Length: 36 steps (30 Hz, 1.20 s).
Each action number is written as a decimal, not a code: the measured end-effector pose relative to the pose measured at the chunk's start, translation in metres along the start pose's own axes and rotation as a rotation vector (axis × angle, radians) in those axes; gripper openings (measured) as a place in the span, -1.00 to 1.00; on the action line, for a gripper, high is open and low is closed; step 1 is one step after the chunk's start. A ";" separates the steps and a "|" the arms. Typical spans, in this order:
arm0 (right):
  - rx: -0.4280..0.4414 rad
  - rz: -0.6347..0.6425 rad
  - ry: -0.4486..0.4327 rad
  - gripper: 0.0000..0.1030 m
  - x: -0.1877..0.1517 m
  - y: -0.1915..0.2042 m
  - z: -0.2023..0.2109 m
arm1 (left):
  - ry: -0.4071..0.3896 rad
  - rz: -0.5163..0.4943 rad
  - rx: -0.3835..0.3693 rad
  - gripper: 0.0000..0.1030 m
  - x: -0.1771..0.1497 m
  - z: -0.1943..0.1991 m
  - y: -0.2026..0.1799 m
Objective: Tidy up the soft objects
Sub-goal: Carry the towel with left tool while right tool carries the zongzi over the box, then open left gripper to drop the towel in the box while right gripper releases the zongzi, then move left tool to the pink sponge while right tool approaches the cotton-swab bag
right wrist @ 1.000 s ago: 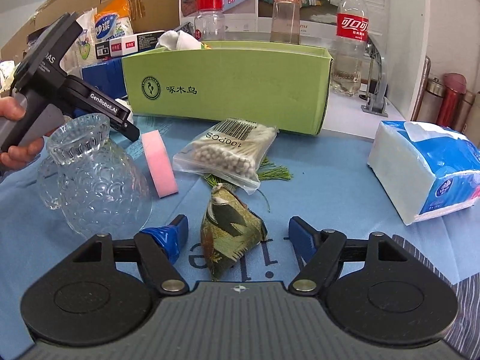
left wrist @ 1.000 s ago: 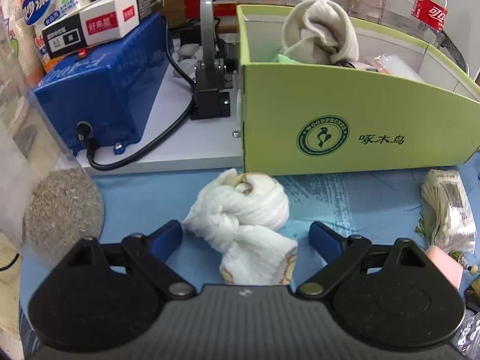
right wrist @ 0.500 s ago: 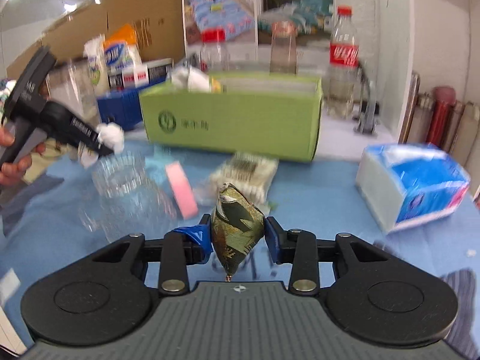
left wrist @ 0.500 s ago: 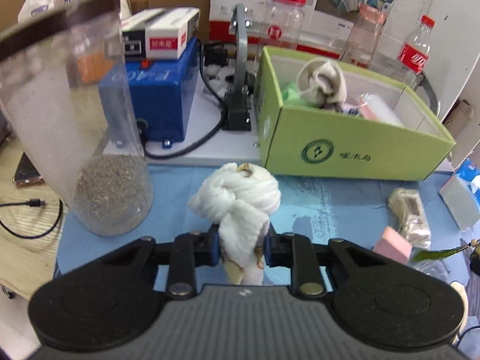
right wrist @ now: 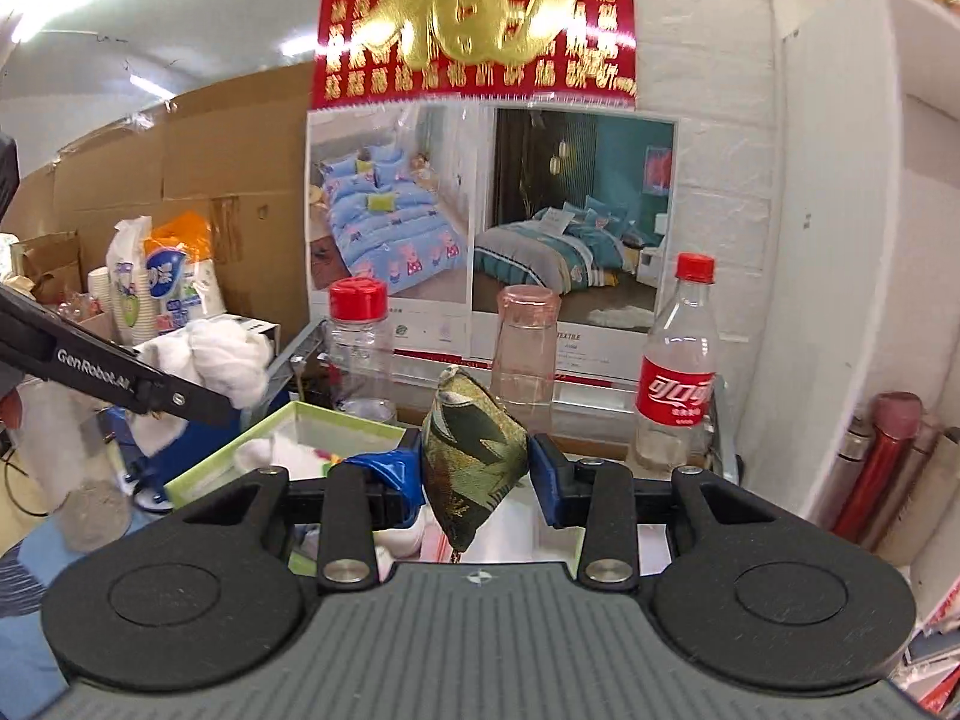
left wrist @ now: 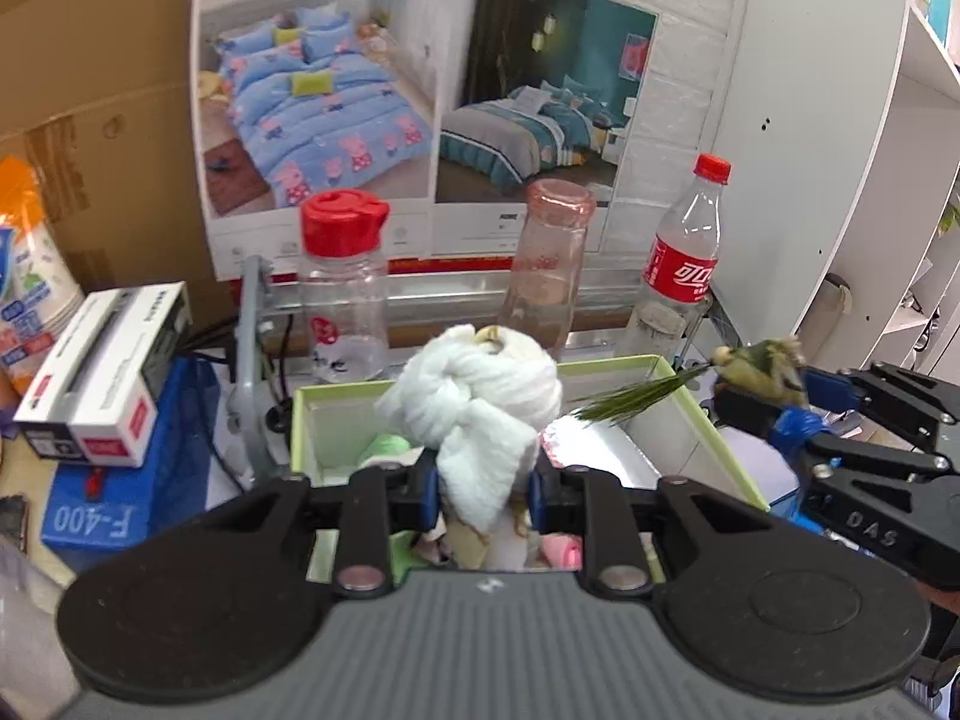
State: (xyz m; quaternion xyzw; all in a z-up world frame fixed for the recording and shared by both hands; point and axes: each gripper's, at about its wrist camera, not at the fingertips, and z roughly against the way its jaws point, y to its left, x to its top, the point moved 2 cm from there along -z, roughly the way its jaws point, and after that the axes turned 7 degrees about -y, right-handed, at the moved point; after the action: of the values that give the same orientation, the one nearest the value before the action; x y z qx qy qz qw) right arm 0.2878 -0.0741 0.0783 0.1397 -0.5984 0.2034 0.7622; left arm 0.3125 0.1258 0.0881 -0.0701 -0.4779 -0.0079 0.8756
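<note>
Both grippers hold soft things in the air over the green box.

Nearest in the left wrist view, the left gripper (left wrist: 483,489) pinches the tail of a knotted white towel (left wrist: 480,402), its knot upward and long axis near upright, above the green box (left wrist: 708,420), whose interior lies open below. Only this view shows the pouch's green tassel (left wrist: 636,399) trailing leftward. In the right wrist view, the right gripper (right wrist: 474,471) clamps a green brocade pouch (right wrist: 474,450), point downward. Behind the far rim stand a red-capped jar (right wrist: 359,348), a pink bottle (right wrist: 525,348) and a cola bottle (right wrist: 678,372).
</note>
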 end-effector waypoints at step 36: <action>-0.017 -0.142 0.128 -0.10 -0.098 0.029 0.058 | 0.032 -0.129 0.082 0.93 -0.091 0.033 -0.001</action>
State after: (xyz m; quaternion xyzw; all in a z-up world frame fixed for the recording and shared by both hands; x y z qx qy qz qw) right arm 0.2046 -0.0887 -0.0034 0.1619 -0.5387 0.1522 0.8127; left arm 0.2353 0.1239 0.0291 -0.0029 -0.4673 -0.0456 0.8829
